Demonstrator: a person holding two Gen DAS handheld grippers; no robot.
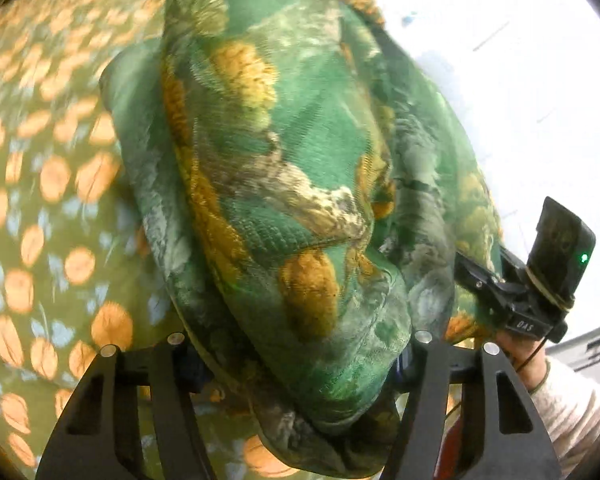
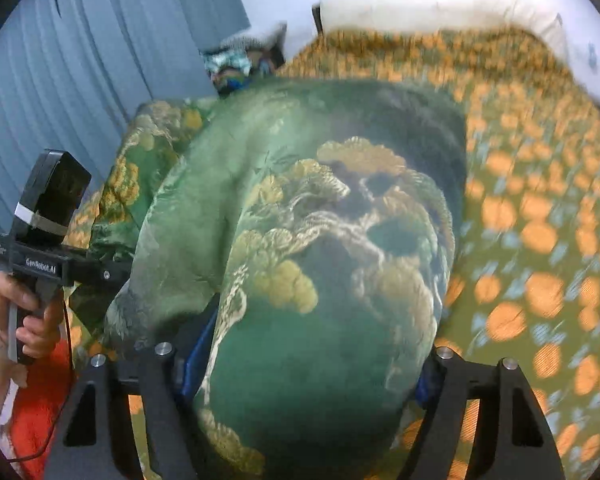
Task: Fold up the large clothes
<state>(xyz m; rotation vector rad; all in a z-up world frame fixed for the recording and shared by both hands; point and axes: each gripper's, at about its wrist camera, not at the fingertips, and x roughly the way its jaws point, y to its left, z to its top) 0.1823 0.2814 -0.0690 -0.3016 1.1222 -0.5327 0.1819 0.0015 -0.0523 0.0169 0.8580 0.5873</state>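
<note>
Over the olive orange-dotted bedspread (image 2: 540,240), left gripper (image 1: 296,364) and right gripper (image 2: 300,376) jaws each clamp the bunched green-and-gold patterned garment (image 1: 284,184), lifted; no finished fold visible, most folding left.

The green garment (image 1: 284,184) is a woven cloth with a slight sheen and a fine raised weave, patterned in gold and cream. The bedspread (image 1: 40,184) at the left of the frame is matt printed cloth. The left gripper (image 1: 296,364) looks like matt black plastic with shiny metal pins. The curtain (image 2: 100,60) at upper left is matt pleated fabric.
</note>
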